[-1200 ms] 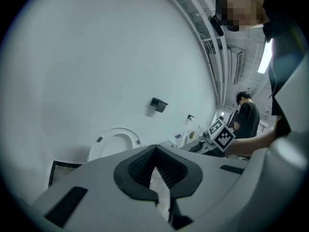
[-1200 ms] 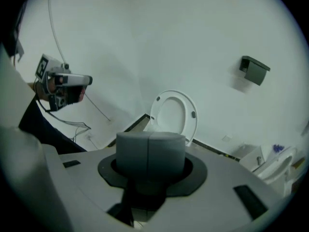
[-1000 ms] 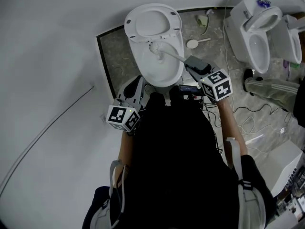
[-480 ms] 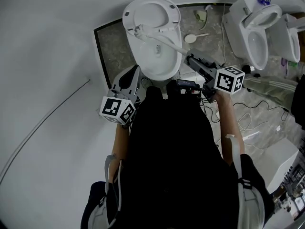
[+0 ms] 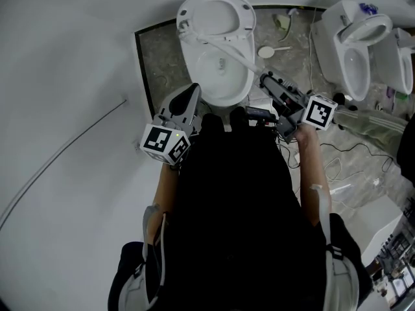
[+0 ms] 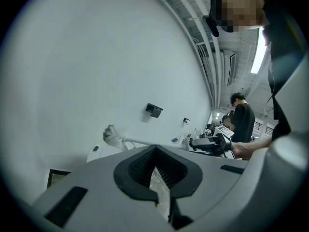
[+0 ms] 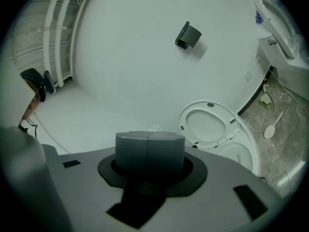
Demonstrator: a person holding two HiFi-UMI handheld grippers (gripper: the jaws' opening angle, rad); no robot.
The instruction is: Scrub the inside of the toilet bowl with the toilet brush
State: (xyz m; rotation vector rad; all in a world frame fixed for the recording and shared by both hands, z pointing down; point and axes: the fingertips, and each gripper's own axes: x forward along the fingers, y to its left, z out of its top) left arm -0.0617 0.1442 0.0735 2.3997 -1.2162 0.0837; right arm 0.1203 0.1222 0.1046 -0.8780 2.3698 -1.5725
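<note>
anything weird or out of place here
The toilet brush head sits up by the raised seat, not down in the bowl. A white spoon-like tool lies loose on the floor.

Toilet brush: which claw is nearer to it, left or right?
Right. The right claw holds the toilet brush; the left claw sits apart, by the near rim of the toilet bowl.

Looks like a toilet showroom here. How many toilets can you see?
3. The nearest toilet stands before the person, lid up; a second toilet at upper right; a third toilet beside it, cut by the edge. Others may be hidden.
</note>
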